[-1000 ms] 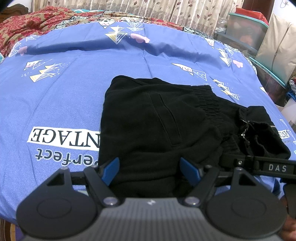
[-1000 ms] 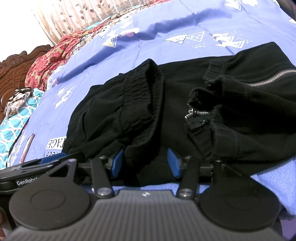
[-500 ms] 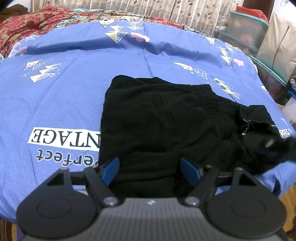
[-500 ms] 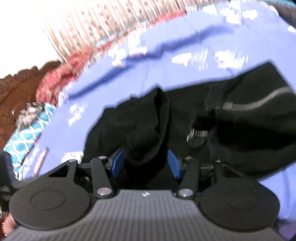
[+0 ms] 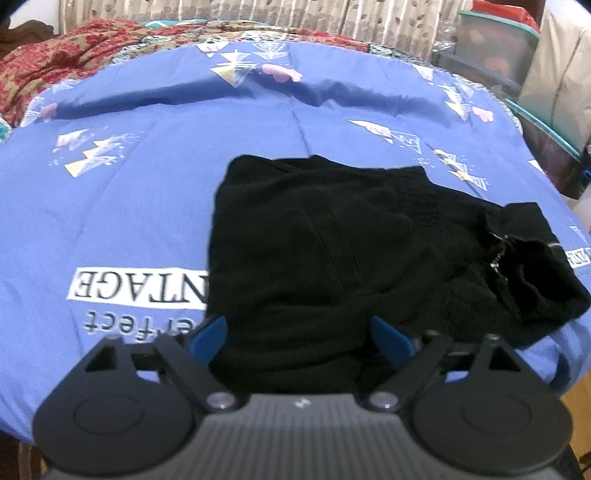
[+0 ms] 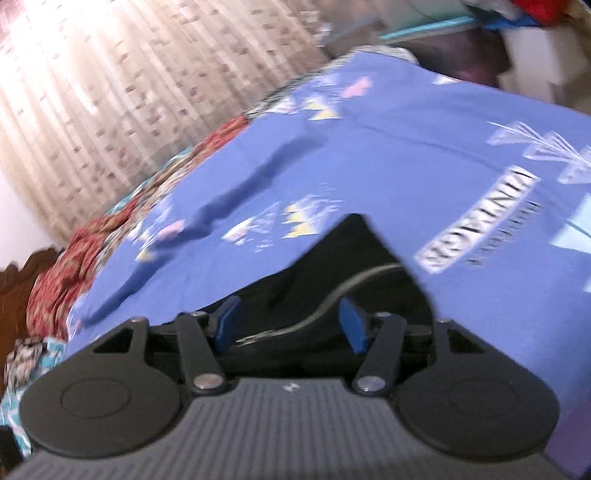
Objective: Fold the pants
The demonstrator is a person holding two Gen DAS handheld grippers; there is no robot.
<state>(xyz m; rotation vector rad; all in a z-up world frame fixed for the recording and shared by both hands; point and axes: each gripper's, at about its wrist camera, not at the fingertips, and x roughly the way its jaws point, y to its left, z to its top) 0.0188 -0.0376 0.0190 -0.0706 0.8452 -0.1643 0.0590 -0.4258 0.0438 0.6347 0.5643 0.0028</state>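
The left gripper [image 5: 299,334] has its two blue fingertips [image 5: 208,334] spread wide apart, with the near edge of the black pants [image 5: 332,258] lying between them; the pads stand clear of the cloth on either side, so nothing is clamped. Outward from there, the pants sit folded into a compact bundle on the blue bedsheet [image 5: 147,206], with a pocket seam on the top layer and a bunched end with a metal zipper [image 5: 496,254] toward the right. The printed word "VINTAGE" [image 5: 136,290] lies just left of the bundle, partly covered by it. Beyond the sheet are a red patterned blanket [image 5: 55,62], curtains [image 5: 295,14], and plastic storage boxes [image 5: 495,48] at the far right.

The right gripper [image 6: 290,323] also has its blue fingertips [image 6: 352,325] parted. Black fabric of the pants [image 6: 351,258] and a curved zipper line [image 6: 332,299] lie between and beyond them, but this view is tilted and blurred, and the pads do not appear to press on the cloth. Past the fabric the bedsheet [image 6: 369,147] stretches away, with the blanket [image 6: 62,266] at the left and the curtains [image 6: 129,92] above.
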